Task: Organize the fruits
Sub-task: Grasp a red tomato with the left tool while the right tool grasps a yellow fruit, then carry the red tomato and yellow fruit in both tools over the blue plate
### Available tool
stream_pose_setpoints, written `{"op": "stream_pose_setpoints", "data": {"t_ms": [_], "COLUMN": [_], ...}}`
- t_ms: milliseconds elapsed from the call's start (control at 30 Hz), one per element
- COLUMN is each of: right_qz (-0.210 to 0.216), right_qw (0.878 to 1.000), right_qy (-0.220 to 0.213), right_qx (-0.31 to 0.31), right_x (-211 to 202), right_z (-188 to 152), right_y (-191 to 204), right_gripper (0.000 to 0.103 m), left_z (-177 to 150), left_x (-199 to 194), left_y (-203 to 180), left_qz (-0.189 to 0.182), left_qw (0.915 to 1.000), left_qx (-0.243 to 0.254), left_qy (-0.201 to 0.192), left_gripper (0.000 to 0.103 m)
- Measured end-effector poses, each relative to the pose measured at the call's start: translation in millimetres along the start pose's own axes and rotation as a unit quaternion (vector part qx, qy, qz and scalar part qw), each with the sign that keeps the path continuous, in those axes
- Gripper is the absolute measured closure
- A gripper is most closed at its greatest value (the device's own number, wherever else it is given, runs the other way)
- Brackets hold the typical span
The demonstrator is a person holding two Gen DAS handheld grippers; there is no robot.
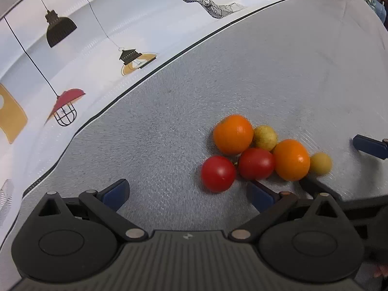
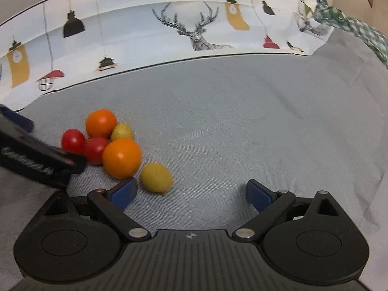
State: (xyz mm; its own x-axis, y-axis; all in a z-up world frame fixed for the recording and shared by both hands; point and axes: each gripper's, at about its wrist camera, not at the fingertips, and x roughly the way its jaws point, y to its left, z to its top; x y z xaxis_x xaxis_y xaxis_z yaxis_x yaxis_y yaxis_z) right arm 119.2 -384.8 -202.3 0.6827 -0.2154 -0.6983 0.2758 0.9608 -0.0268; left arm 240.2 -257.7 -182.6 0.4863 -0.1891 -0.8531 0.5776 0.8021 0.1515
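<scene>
The grey tabletop [image 2: 242,121] stretches before me, with a printed backdrop [image 2: 145,36] of lamps and a deer standing along its far edge. On the cloth sits a tight cluster of fruit: a far orange [image 1: 233,133] and a near orange [image 1: 291,159], two tomatoes [image 1: 218,173] side by side and touching, and a far lemon [image 1: 265,137] tucked between the oranges. A near lemon [image 2: 156,177] lies at the cluster's right end, just beside the near orange.

My left gripper [image 1: 189,191] spreads its fingers wide, holding nothing; the tomatoes sit just ahead of its right finger [image 1: 260,195], off to the right of the gap.

My right gripper [image 2: 191,191] is also spread wide and holds nothing. Its left finger [image 2: 123,191] sits just below the near orange, with the near lemon just inside the gap beside that finger.
</scene>
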Motion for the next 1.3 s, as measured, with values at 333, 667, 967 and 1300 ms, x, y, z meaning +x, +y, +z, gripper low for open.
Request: {"op": "stream_pose_setpoints", "data": {"t_ms": [333,667,967,1300], "right_qz": [0.04,0.001,0.016,0.117], "right_qw": [0.998,0.999,0.997,0.99], "right_qy": [-0.033,-0.05,-0.07,-0.076], "right_qx": [-0.038,0.004,0.029,0.022], "right_x": [-14,-14,-45,-159], "right_z": [-4,-6,-8,-14], "right_y": [10,-4,-1,45], "right_gripper": [0.076,0.076,0.076,0.076], "left_z": [6,-27,-95,-181], "left_x": [-13,-77,-177,-291], "left_y": [-6,9,18,35], "left_qz": [-0.019,0.03,0.073,0.125], "left_qw": [0.9994,0.9966,0.9864,0.9729], "left_qx": [-0.003,-0.07,-0.144,-0.191], "left_qy": [-0.027,-0.03,-0.032,-0.034], "left_gripper": [0.069,0.069,0.069,0.069]}}
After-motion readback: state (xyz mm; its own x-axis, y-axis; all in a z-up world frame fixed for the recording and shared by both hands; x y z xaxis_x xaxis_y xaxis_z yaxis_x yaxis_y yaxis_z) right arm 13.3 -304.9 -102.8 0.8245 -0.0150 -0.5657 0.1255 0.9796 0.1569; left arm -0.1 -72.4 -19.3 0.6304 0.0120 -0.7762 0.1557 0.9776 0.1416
